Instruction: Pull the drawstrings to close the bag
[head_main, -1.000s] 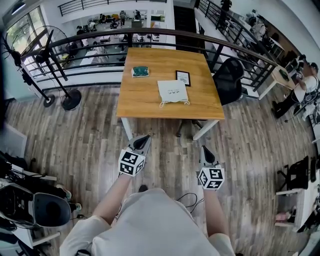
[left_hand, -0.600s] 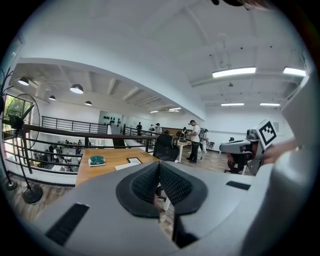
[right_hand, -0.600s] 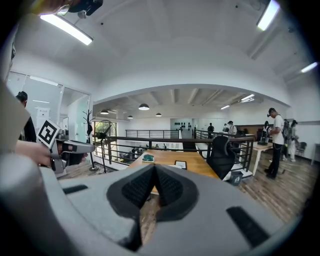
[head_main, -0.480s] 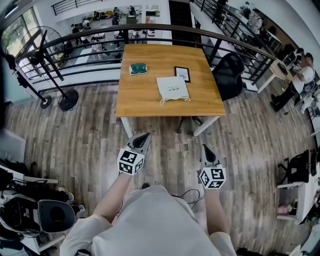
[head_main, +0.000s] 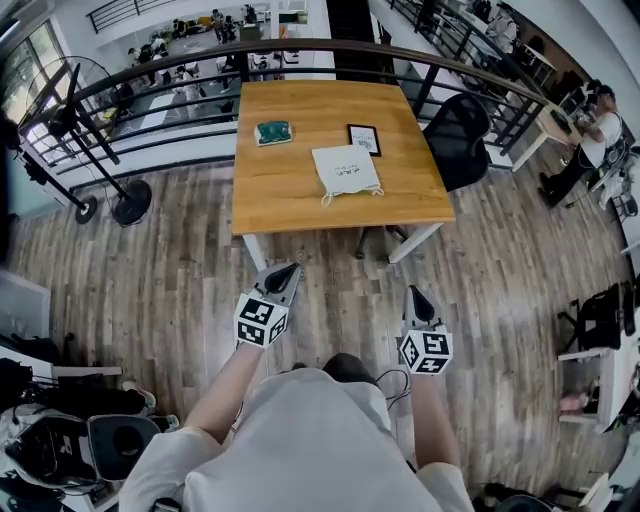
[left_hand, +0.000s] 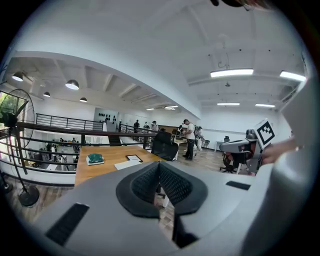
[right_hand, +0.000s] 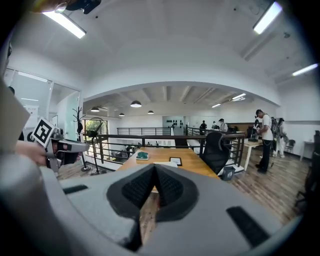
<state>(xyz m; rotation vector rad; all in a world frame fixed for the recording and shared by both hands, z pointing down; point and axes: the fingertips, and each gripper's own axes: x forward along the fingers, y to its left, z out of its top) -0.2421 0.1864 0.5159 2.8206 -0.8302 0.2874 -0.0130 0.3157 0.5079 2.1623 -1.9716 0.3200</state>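
Observation:
A white drawstring bag (head_main: 346, 170) lies flat on the wooden table (head_main: 300, 200), its strings trailing toward the near edge; in the left gripper view the bag (left_hand: 127, 164) shows as a pale sheet, and the right gripper view shows the bag (right_hand: 165, 163) just above the jaws. My left gripper (head_main: 281, 277) and right gripper (head_main: 416, 301) hang over the floor well short of the table, both shut with nothing between the jaws. In their own views the left gripper (left_hand: 159, 166) and the right gripper (right_hand: 153, 169) have their pads pressed together.
A teal object (head_main: 273, 131) and a small framed card (head_main: 363, 138) also sit on the table. A black office chair (head_main: 458, 140) stands at its right, a railing (head_main: 200, 70) behind it, a floor fan (head_main: 70, 130) at the left. People stand at desks far right.
The table sits slightly higher and nearer in the head view as I step toward it. Both grippers keep their pose, shut.

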